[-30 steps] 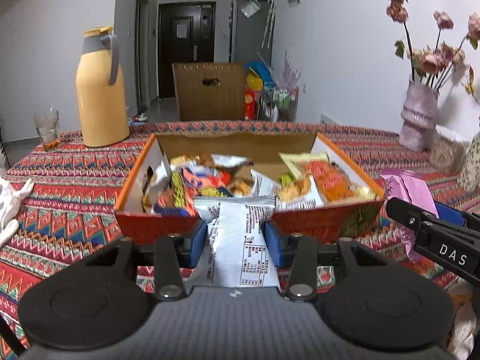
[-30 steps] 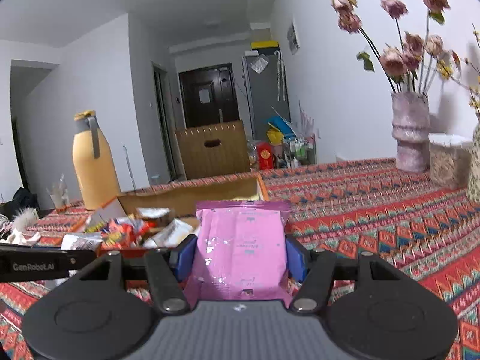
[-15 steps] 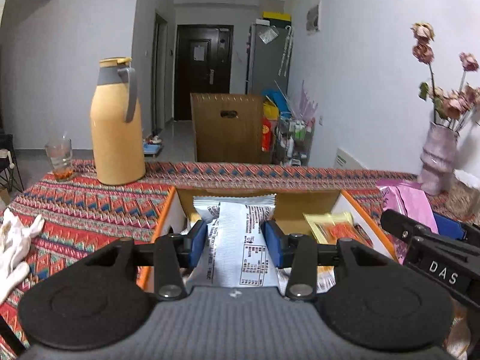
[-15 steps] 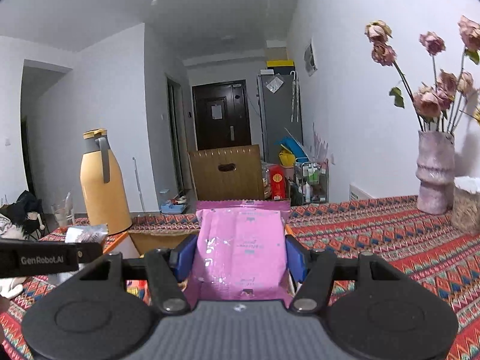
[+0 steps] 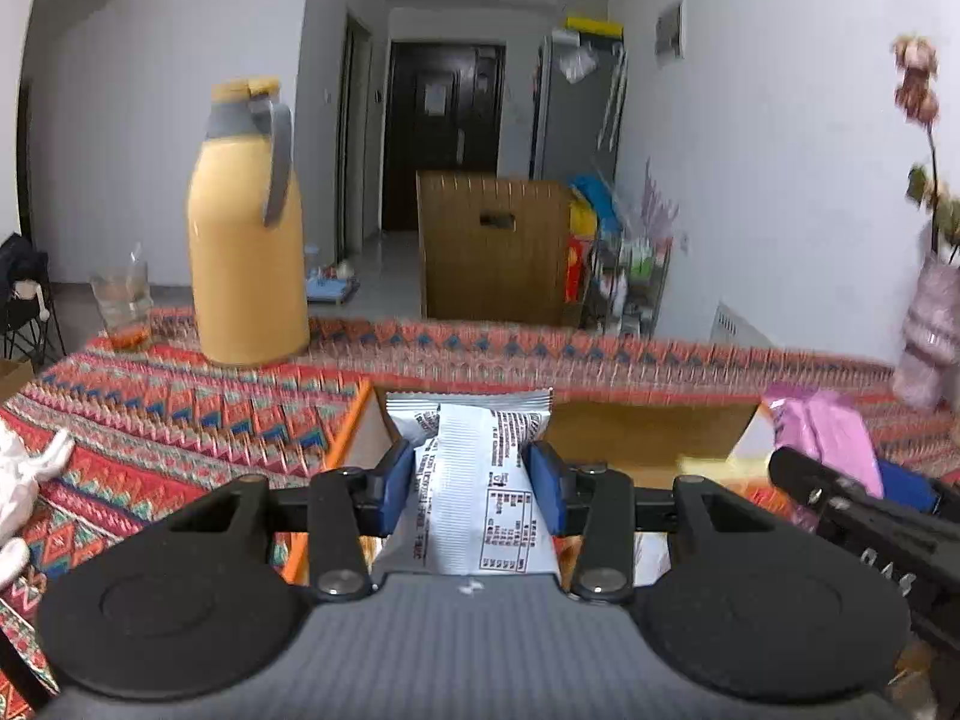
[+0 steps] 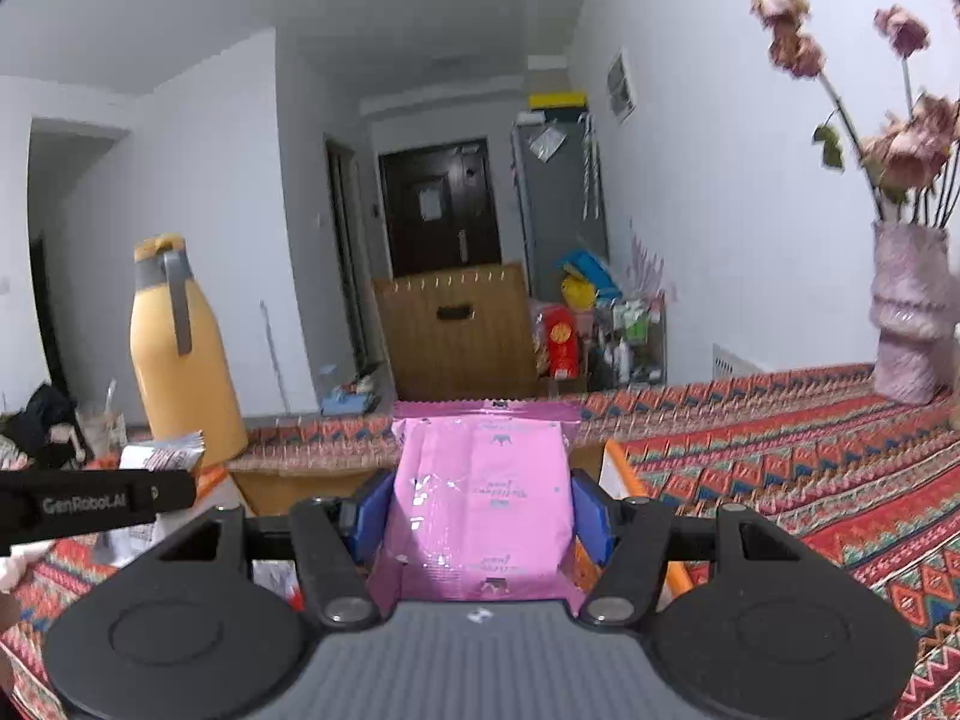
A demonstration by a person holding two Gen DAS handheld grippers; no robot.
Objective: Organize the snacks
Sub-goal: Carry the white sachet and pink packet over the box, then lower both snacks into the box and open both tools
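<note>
The left gripper (image 5: 471, 477) clamps a white snack packet (image 5: 474, 492) above the orange cardboard box (image 5: 348, 438). The right gripper (image 6: 480, 510) grips a pink snack packet (image 6: 480, 498) beside it

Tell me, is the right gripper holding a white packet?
No, the right gripper is shut on a pink packet; the white packet sits in the left gripper.

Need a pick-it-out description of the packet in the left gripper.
Start at the tall yellow thermos on the patterned tablecloth; nearer the camera is the orange-edged cardboard box. Over it, the left gripper clamps the white snack packet: black print, unlike the pink packet beside it.
</note>
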